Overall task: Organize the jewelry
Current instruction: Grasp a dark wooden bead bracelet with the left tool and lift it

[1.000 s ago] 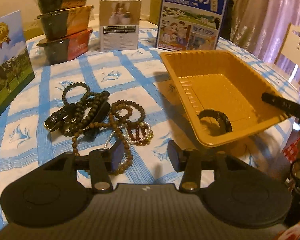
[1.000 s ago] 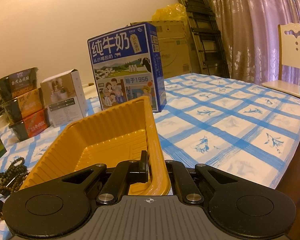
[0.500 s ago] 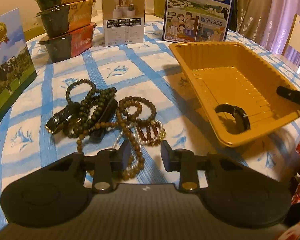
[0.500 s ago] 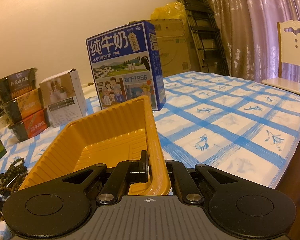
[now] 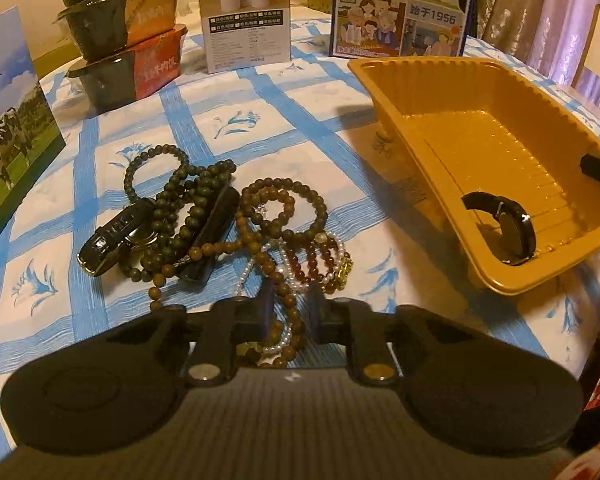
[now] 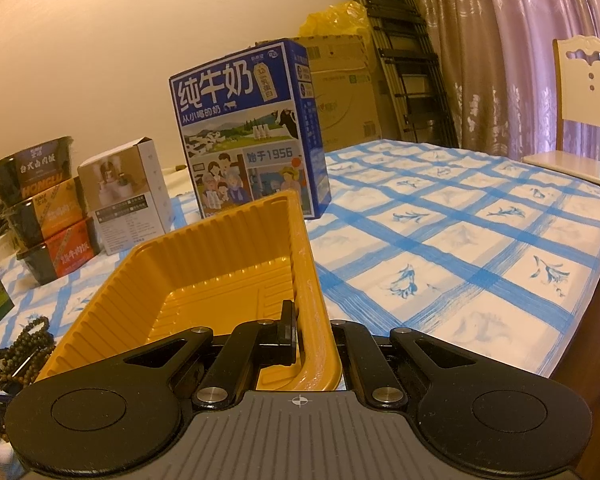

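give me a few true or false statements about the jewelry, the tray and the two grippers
1. The tray holds one black bangle. True.
2. The right hand-held gripper hangs free. False: it clamps the tray wall.
3. Brown beads lie between the left hand-held gripper fingers. True.
4. The bead pile lies in the tray. False: it lies on the tablecloth.
5. The milk box lies flat. False: it stands upright.

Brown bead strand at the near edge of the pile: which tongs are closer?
Left. The left tongs straddle the brown bead strand; the right tongs clamp the yellow tray wall, beside the pile.
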Available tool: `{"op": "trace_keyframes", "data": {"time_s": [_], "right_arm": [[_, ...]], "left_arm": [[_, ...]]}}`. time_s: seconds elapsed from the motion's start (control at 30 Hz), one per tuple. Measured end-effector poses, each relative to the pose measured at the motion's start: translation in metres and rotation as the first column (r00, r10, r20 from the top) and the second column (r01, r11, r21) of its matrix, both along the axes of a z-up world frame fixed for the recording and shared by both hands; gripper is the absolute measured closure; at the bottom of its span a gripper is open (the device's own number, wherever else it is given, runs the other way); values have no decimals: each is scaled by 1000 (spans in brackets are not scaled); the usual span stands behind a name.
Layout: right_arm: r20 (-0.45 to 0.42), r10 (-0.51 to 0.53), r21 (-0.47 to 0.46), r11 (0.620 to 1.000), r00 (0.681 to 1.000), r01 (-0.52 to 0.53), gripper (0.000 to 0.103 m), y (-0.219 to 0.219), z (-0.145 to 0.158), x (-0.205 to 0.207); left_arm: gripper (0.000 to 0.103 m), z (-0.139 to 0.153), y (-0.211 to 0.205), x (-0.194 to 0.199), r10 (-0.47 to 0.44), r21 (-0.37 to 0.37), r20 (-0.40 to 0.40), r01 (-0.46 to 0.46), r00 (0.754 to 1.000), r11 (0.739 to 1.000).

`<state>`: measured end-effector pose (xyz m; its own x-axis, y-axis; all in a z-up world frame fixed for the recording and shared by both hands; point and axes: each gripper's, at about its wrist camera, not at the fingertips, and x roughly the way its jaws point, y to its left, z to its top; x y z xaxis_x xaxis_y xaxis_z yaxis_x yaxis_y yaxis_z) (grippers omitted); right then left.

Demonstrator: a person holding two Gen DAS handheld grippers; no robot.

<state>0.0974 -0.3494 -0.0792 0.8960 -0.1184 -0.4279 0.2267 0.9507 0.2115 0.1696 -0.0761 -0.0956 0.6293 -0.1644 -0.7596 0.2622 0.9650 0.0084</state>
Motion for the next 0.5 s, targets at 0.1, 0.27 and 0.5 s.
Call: {"op": "trace_keyframes", "data": {"time_s": [0.1, 0.27, 0.5], "right_arm": [[0, 0, 1, 1000, 1000, 0, 99, 0, 0, 0], [1, 1, 1, 1000, 1000, -1, 99, 0, 0, 0], [1, 0, 1, 1000, 1000, 0, 99, 0, -1, 0]], "left_arm": [[96, 5, 7, 1, 4, -43, -12, -5, 1000, 999], [97, 41, 20, -4, -8, -93, 47, 13, 999, 996], [97, 109, 47, -14, -17, -113, 167, 36, 986, 993]]}}
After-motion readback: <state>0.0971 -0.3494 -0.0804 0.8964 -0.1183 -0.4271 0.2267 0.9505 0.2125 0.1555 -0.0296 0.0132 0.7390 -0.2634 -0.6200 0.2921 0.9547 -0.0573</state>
